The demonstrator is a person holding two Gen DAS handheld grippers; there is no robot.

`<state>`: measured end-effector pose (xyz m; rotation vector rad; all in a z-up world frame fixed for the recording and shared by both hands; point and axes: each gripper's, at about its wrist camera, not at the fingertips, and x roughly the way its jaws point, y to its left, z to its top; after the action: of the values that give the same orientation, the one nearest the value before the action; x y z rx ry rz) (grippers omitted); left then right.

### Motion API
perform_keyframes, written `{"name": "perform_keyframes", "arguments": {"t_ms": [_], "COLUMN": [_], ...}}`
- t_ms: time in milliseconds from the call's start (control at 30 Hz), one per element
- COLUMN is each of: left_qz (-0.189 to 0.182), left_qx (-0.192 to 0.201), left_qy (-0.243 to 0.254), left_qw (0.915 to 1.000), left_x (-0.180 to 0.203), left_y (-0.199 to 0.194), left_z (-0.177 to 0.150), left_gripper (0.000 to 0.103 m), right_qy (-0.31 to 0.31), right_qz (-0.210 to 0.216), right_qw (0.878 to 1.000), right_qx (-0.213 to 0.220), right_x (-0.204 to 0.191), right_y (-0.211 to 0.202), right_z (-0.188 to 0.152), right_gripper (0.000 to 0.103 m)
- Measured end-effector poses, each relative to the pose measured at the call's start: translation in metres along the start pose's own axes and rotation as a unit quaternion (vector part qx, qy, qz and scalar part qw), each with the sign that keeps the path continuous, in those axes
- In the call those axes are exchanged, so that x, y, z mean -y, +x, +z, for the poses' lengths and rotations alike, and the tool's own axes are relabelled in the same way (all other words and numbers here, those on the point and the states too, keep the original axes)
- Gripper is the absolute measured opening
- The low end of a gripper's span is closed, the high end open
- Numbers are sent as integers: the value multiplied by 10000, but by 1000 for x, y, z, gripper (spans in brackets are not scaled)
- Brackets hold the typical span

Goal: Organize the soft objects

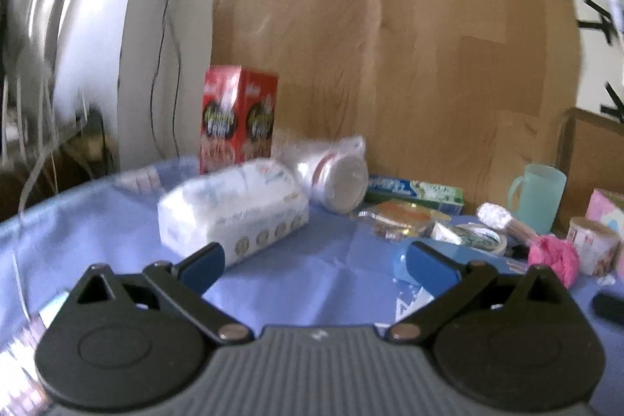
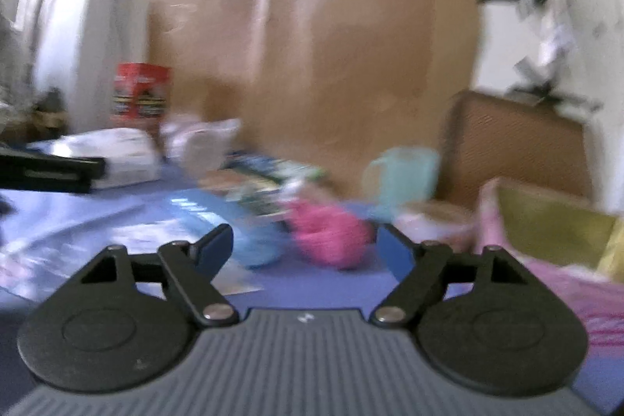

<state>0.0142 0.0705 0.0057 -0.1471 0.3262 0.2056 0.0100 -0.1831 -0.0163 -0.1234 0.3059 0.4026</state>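
Note:
A white soft tissue pack (image 1: 234, 211) lies on the blue cloth, just ahead and left of my left gripper (image 1: 316, 260), which is open and empty. A pink fluffy ball (image 1: 553, 256) lies at the right. In the blurred right wrist view the pink ball (image 2: 331, 232) sits just ahead between the open fingers of my right gripper (image 2: 308, 246), beside a light blue soft object (image 2: 249, 236). The tissue pack (image 2: 121, 154) shows far left there, behind the other gripper's black arm (image 2: 50, 170).
A red box (image 1: 238, 123), a bagged stack of cups (image 1: 335, 174), a toothpaste box (image 1: 417, 192), a teal mug (image 1: 540, 197), tape roll (image 1: 479, 240) and small tubs crowd the table's back. Cardboard (image 1: 390, 65) covers the wall. A pink box (image 2: 546, 232) stands right.

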Motion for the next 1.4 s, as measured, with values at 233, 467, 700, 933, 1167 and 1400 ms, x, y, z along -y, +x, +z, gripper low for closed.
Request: {"name": "perform_keyframes", "arguments": {"t_ms": [233,467,700,933,1167,1400], "left_qz": [-298,-343,-399,-412,-409,-354], "left_qx": [-451,-413,-424,-415,-476,-556], "left_qy": [-450,-252,-294,-218,-331,-583], "left_qw": [9975,9982,9979,9980,9975,9961], "left_x": [-16,-7,-9,-6,-9,-17], "left_y": [15,15,15,15,17,20], "left_z": [-2,-3,-3,-3,-3,-2], "left_gripper": [98,98,98,98,100,101], "right_qy": [266,-98,-264,-379,-163,-373], "right_qz": [1055,1335,1502,1393,1504,1889], "right_qw": [9905,9789,9738,9775,9767,9685], "right_qx": [-840,-1545,-1687,-1539,-1521,-1577], "right_x": [-12,-34,-38,-41,-28,-40], "right_y": [34,72,75,47,37,66], "right_z": [5,7,6,-3,-6,9], "right_gripper": [81,92,51,3,28,91]}}
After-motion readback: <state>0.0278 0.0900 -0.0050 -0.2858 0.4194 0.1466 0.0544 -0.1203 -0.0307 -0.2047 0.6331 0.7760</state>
